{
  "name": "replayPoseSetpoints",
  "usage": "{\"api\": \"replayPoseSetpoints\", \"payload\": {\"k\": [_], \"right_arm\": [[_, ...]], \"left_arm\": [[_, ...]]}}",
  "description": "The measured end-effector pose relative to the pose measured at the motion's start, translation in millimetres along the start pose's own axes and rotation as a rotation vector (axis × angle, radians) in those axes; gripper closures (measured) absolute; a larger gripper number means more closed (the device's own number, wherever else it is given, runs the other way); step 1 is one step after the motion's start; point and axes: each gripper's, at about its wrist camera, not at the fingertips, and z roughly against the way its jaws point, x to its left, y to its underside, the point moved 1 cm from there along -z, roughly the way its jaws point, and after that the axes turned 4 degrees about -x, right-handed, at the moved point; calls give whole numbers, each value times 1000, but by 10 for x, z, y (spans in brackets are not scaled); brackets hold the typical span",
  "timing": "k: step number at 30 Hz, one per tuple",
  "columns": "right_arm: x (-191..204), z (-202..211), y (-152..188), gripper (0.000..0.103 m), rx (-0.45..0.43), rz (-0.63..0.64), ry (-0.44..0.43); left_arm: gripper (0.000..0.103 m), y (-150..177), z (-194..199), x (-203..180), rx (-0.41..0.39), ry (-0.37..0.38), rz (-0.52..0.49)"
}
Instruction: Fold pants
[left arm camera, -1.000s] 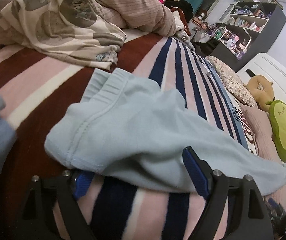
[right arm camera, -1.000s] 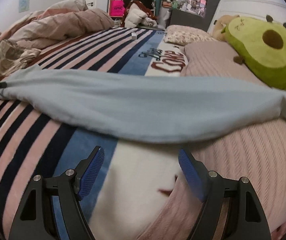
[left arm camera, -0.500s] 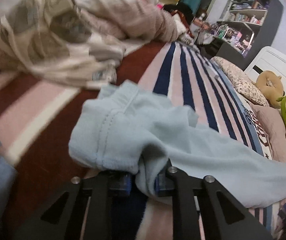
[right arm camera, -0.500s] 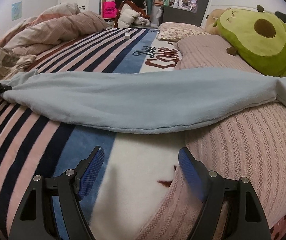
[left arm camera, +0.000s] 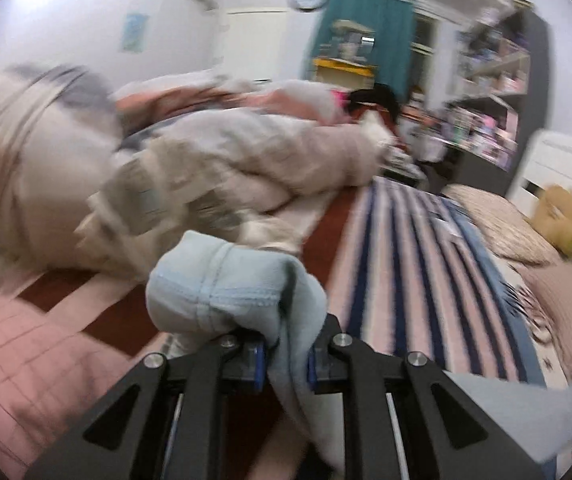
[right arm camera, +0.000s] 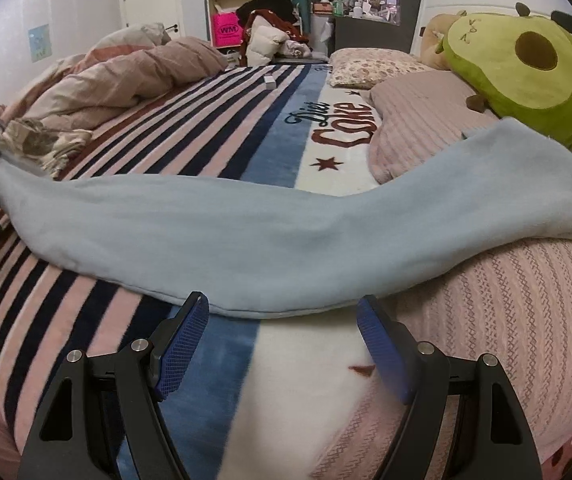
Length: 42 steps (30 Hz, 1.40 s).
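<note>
Two claws in play. Left claw (left arm camera: 284, 354): clenched on the waist end of the pants (left arm camera: 222, 288), cloth bunched above and between the jaws and lifted clear of the blanket (left arm camera: 414, 264); view blurred. Right claw (right arm camera: 282, 344): released, jaws wide, empty, just short of the near edge of the pants (right arm camera: 270, 240), which lie stretched across ahead of it, cuff far right on the pillow (right arm camera: 526, 304). Step, by my reading: starting the lengthwise fold, waist toward cuff. Next calls for carrying the waist rightward, perhaps the right claw pinning the leg. Edges: duvet (left arm camera: 222, 168) heaped beyond left claw; avocado plush (right arm camera: 526, 72) beyond the cuff. Open striped blanket ahead between them.
</note>
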Motion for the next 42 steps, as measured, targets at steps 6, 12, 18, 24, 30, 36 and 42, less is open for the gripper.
{"api": "replayPoseSetpoints", "payload": {"k": [6, 12, 18, 24, 30, 36, 42], "right_arm": [[-42, 69, -5, 30, -15, -9, 6], [-140, 146, 1, 30, -27, -43, 4], [-143, 146, 9, 30, -19, -55, -7], [73, -45, -151, 29, -1, -100, -217], [461, -396, -442, 25, 33, -209, -519], [842, -903, -599, 19, 109, -272, -610], [1010, -1356, -681, 17, 166, -343, -621]], "left_arm": [[91, 81, 131, -963, 22, 297, -168], [91, 630, 117, -2005, 182, 549, -325], [89, 1203, 27, -2363, 371, 647, -475], [45, 945, 283, -2054, 371, 762, -403], [34, 363, 291, -1462, 183, 613, -305], [34, 341, -217, -1039, 162, 478, -197], [34, 577, -521, -828, 223, 495, -114]]}}
